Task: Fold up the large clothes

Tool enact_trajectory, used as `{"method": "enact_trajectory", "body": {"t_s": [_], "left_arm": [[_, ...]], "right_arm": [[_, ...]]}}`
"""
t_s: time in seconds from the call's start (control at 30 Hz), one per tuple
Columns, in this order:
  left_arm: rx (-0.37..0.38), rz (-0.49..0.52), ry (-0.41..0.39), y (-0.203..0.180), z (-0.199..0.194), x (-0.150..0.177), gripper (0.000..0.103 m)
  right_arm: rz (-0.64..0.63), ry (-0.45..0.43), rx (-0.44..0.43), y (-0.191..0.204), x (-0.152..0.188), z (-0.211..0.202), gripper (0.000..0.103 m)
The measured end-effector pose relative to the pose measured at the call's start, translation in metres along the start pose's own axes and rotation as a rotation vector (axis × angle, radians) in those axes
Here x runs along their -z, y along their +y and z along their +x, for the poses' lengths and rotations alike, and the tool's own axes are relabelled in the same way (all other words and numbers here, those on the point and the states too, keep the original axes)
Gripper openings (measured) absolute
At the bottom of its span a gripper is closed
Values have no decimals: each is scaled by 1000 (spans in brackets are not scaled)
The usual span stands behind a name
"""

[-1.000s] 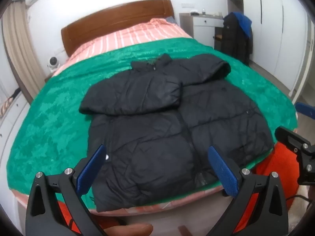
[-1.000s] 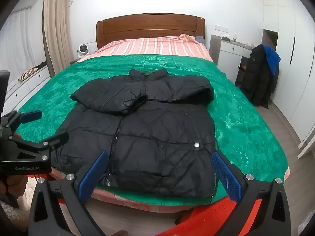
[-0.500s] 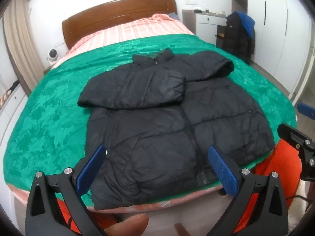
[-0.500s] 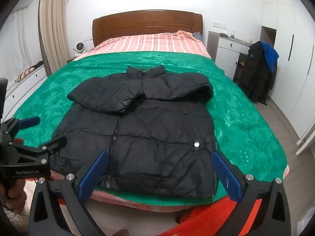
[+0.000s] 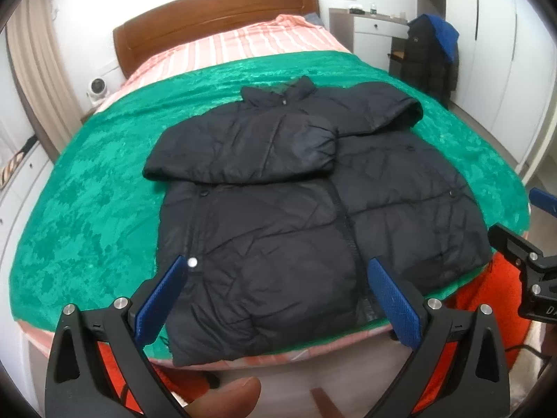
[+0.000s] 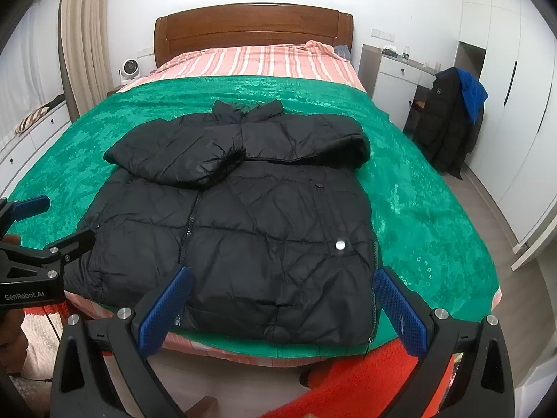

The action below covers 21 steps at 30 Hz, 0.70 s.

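A black puffer jacket [image 5: 296,202] lies flat, front up and zipped, on the green blanket [image 5: 87,202] at the foot of the bed. Both sleeves are folded across its chest. It also shows in the right wrist view [image 6: 243,216]. My left gripper [image 5: 275,299] is open and empty, hovering off the bed's foot edge over the jacket's left hem. My right gripper [image 6: 282,303] is open and empty, hovering over the jacket's right hem. Each gripper shows at the side of the other's view.
The bed has a wooden headboard [image 6: 254,31] and striped pink sheet [image 6: 257,59]. A dark coat with a blue hood hangs on a chair [image 6: 449,118] at the right by a white dresser [image 6: 397,80]. An orange rug [image 6: 348,383] lies below the foot edge.
Both grippers have moved forward and a little lower toward the jacket's hem; the jacket looks larger. Jaws stay open. The jacket has not moved.
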<state>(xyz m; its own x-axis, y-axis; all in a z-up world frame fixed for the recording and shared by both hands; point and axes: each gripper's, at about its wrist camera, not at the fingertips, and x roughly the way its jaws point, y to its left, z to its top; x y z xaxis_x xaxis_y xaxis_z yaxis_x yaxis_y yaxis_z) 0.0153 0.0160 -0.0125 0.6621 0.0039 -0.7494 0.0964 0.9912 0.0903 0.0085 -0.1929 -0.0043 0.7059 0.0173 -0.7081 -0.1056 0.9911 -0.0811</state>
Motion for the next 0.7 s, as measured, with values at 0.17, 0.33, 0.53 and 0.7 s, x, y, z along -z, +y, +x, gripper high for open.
{"method": "enact_trajectory", "body": {"t_s": [0.17, 0.33, 0.53, 0.7], "left_arm": [[-9, 9, -5, -1, -1, 0, 103], [-8, 10, 2, -1, 0, 1, 103], [-11, -8, 0, 3, -1, 2, 103], [-6, -18, 8, 5, 1, 2, 103]], "right_arm": [[3, 9, 2, 0, -1, 2, 103], [2, 15, 2, 1, -1, 4, 103], [3, 13, -3, 3, 0, 3, 103], [2, 3, -26, 5, 2, 2, 103]]}}
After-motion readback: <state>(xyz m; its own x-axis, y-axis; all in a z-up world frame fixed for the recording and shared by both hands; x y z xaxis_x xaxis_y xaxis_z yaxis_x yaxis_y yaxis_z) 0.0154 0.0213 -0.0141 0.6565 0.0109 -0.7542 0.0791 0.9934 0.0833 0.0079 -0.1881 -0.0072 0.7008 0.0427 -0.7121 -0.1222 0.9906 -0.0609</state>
